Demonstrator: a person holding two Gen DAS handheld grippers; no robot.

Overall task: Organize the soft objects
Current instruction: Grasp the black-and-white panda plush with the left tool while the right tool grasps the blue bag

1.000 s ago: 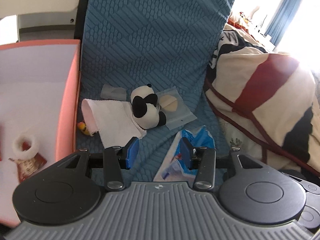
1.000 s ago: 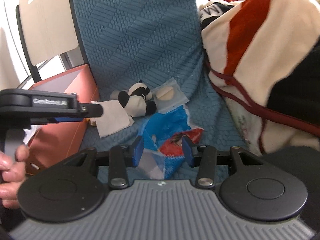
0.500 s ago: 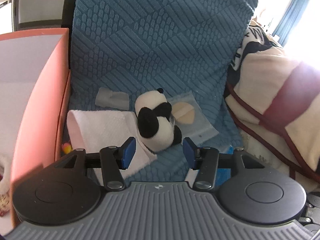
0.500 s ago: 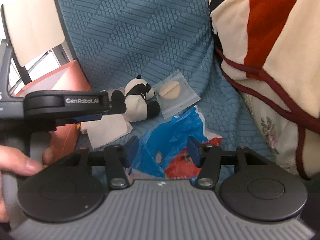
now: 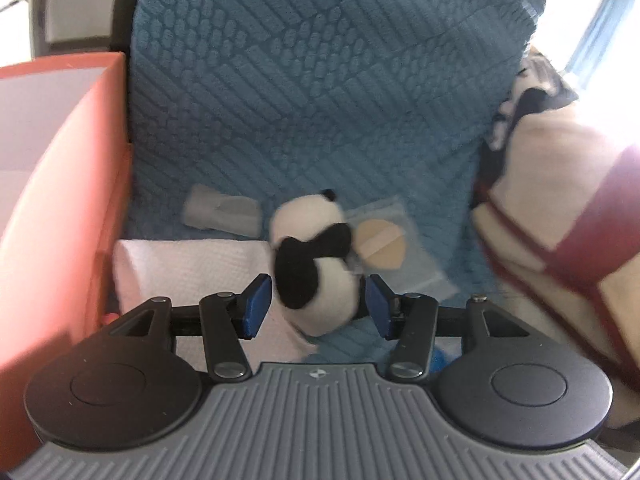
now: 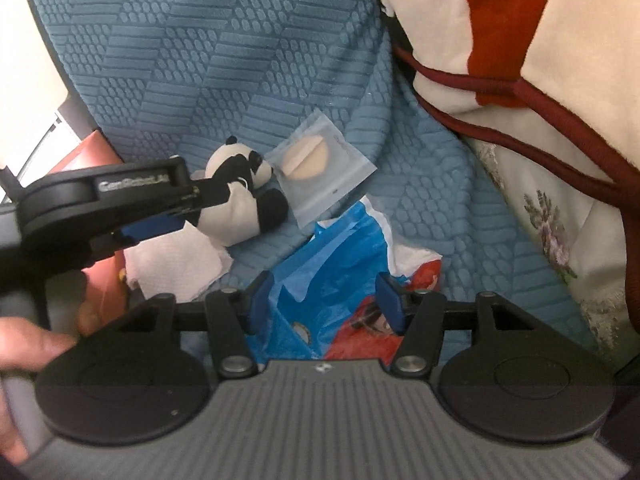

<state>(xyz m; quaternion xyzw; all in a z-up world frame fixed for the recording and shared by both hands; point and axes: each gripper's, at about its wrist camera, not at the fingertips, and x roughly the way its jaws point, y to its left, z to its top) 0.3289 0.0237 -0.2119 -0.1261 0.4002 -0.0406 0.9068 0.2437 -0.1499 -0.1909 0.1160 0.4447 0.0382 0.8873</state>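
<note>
Sorting had barely begun: the left gripper (image 5: 318, 300) straddled the plush panda (image 5: 314, 264) unclamped, while the right gripper (image 6: 326, 300) hung open and empty over the blue plastic bag (image 6: 332, 264).

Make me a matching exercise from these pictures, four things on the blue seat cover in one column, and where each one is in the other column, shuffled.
Things
1. panda
2. blue bag
3. towel
4. pouch

Places
A. beside the orange box
B. between the right gripper's open fingers
C. between the left gripper's open fingers
D. by the panda's head, holding a tan pad

Pairs: 1-C, 2-B, 3-A, 4-D
</note>
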